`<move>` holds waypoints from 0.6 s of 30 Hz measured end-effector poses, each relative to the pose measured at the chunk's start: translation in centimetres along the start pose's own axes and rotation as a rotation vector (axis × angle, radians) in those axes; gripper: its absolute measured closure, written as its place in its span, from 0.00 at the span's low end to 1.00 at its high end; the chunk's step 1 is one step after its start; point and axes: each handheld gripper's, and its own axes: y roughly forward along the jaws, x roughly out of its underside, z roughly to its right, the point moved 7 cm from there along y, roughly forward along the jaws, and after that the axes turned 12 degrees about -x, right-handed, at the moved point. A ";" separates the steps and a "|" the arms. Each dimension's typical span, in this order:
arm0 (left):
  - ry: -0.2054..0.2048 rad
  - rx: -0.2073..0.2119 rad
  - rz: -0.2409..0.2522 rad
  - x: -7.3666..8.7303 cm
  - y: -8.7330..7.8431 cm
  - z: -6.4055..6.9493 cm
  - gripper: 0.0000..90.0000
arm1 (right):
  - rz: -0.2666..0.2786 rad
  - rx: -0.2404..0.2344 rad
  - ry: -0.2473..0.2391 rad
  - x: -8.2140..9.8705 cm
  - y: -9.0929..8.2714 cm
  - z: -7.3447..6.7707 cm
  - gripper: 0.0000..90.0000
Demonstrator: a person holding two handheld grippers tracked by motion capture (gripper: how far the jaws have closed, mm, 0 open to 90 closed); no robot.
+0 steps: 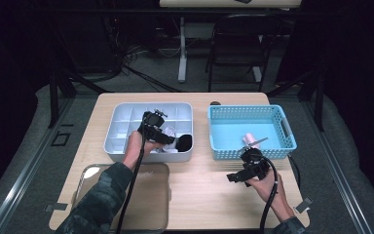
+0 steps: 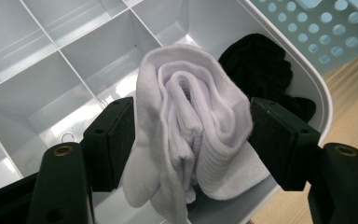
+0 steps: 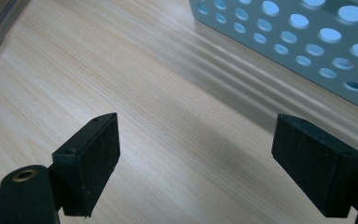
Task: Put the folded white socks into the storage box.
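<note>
Between the left gripper's [image 2: 191, 144] parted jaws, a rolled white sock [image 2: 193, 126] sits over the grey divided tray [image 2: 74, 60] beside a black sock [image 2: 261, 65], while the right gripper [image 3: 196, 163] hangs open and empty over the wooden table [image 3: 135, 93]; no writing is legible.

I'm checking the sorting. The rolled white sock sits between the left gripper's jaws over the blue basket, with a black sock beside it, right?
Not the blue basket: the white sock sits between the left gripper jaws over the white divided tray, black sock beside it, as the left gripper view shows.
</note>
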 end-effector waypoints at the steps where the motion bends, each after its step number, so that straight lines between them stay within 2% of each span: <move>1: -0.001 0.008 -0.012 -0.1 0.1 0.0 0.36 | 0.000 -0.002 0.003 0.0 0.0 0.0 0.16; 4: 0.014 0.018 -0.042 -0.1 0.5 0.1 0.38 | -0.006 -0.002 0.007 0.0 0.1 -0.1 0.16; 8: 0.029 0.024 -0.071 0.2 0.9 0.2 0.51 | -0.007 -0.003 0.008 0.1 0.1 -0.1 0.16; 12: 0.049 0.008 -0.082 0.6 1.2 0.4 0.63 | -0.011 -0.002 0.006 0.1 0.1 -0.1 0.16; 18: 0.050 0.016 -0.087 1.1 1.7 0.4 0.69 | -0.016 -0.004 0.003 0.1 0.2 -0.1 0.16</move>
